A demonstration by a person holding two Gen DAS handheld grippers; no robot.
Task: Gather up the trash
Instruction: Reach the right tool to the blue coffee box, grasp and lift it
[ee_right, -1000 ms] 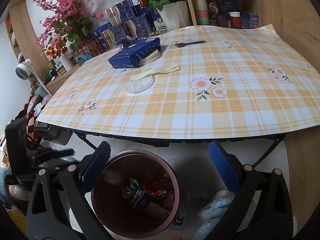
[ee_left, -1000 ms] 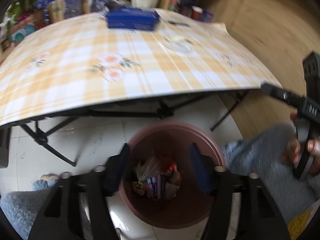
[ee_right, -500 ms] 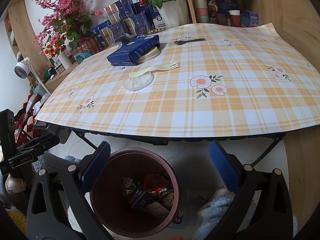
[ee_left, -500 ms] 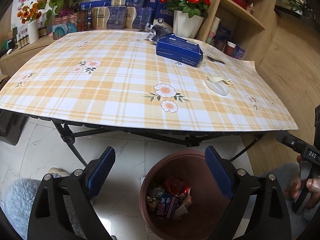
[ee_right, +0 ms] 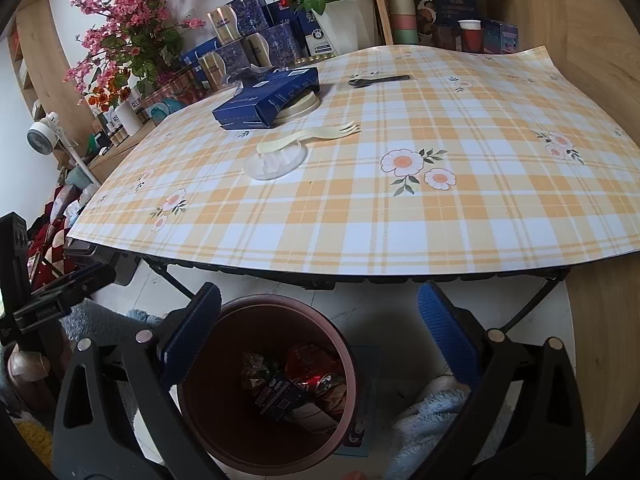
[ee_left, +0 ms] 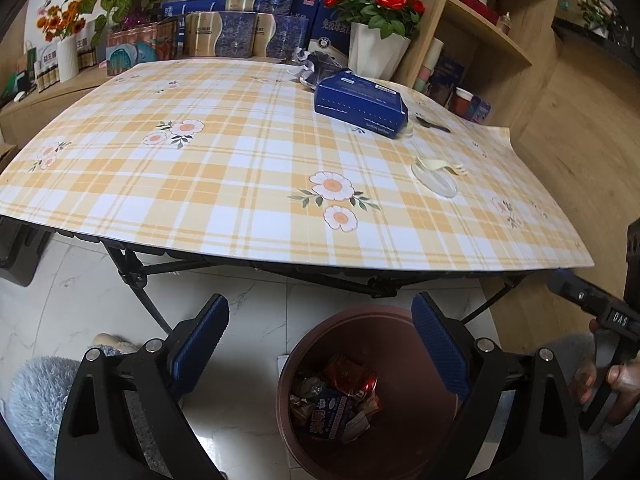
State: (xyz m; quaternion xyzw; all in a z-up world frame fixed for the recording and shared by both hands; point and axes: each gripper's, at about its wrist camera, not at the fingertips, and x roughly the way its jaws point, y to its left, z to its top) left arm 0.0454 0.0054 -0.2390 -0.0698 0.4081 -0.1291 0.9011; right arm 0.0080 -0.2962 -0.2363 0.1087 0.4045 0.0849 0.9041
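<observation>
Trash [ee_left: 336, 400] is sitting in the bin [ee_left: 404, 320] under the bench [ee_left: 240, 168]; left claw [ee_left: 320, 344] and right claw [ee_right: 320, 340] are hanging spread wide, holding nothing.

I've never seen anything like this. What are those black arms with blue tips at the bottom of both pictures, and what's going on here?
They are no robot's arms. A person holds one hand-held gripper in each hand, and each carries a wide-angle camera looking forward along its two fingers. One picture is from the left hand-held gripper, the other from the right hand-held gripper. The blue tips are its pads. Both stand open and hold nothing.

The job is collecting trash. On the floor below is a brown bin with wrappers already inside. On the checked table lie a blue box, a pale plastic fork resting on a clear lid, and a dark spoon.
</observation>
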